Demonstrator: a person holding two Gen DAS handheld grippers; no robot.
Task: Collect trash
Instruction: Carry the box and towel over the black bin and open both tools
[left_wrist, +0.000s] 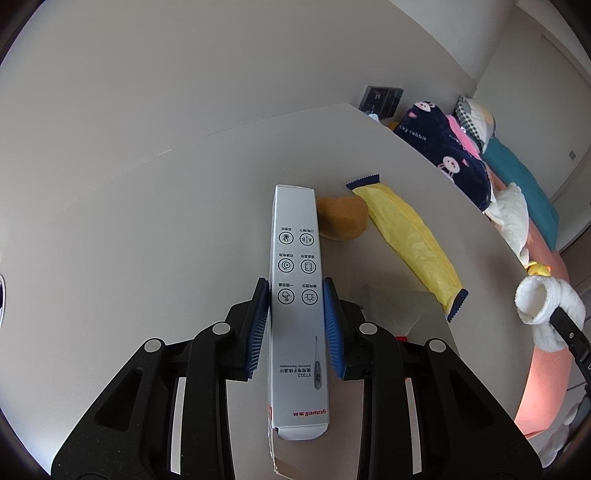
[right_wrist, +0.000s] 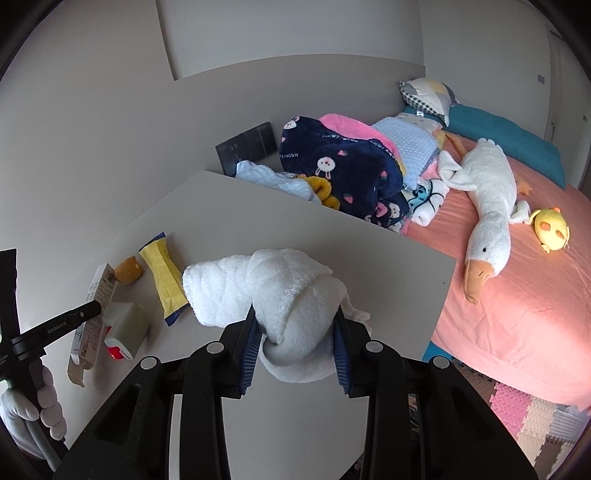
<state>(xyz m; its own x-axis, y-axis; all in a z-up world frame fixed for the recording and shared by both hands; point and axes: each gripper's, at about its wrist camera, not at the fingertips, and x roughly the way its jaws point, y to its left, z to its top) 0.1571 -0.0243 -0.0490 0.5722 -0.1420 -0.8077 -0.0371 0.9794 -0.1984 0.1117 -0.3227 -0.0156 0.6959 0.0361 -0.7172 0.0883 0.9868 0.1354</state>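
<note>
The left gripper (left_wrist: 295, 306) has its blue pads clamped on the long sides of a white thermometer box (left_wrist: 297, 295), which is lifted clear of the grey table (left_wrist: 166, 221) with its torn flap end hanging towards the camera. Just past the box's far end, a small brown lump (left_wrist: 342, 218) lies on the table, half hidden behind it; I cannot tell what it is. Right of the box, a yellow snack wrapper (left_wrist: 406, 240) lies flat on the table. Close beside the box, tucked behind the gripper's finger, is a grey-green carton (right_wrist: 127, 325) with a red patch; its label cannot be read.

The right gripper (right_wrist: 295, 336) is squeezed nearly closed on a rolled white towel (right_wrist: 266, 288), whose bulk hides the table beneath it. At the right-wrist view's lower left edge a gloved hand (right_wrist: 22, 421) is cut off. Beyond the table, a bed (right_wrist: 517, 314) holds a plush goose (right_wrist: 487, 206).
</note>
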